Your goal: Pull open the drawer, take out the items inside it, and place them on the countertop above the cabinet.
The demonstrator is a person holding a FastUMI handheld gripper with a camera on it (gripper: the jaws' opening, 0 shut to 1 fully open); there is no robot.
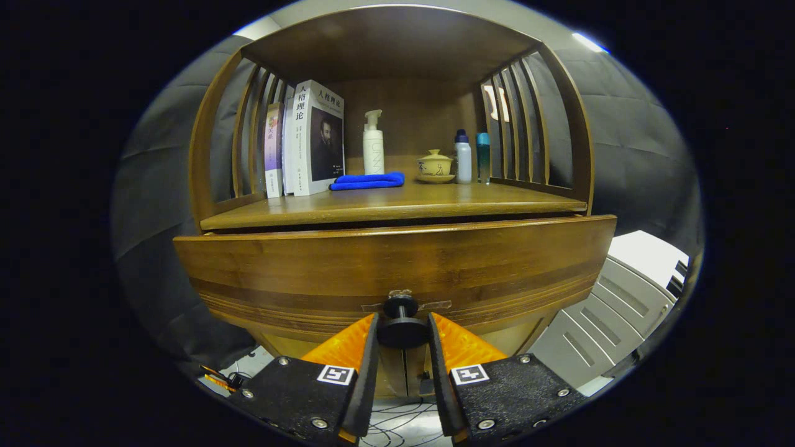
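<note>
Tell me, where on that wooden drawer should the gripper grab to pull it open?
By the round black knob at the middle of the drawer front, approached straight from the front. It sticks out on a narrow stem, so a finger fits on each side. The gripper sits that way now, its fingers flanking the knob.

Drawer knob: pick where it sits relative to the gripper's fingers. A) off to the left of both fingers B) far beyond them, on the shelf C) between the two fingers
C: the drawer knob sits between the two fingers of the gripper, which close against its sides.
</note>
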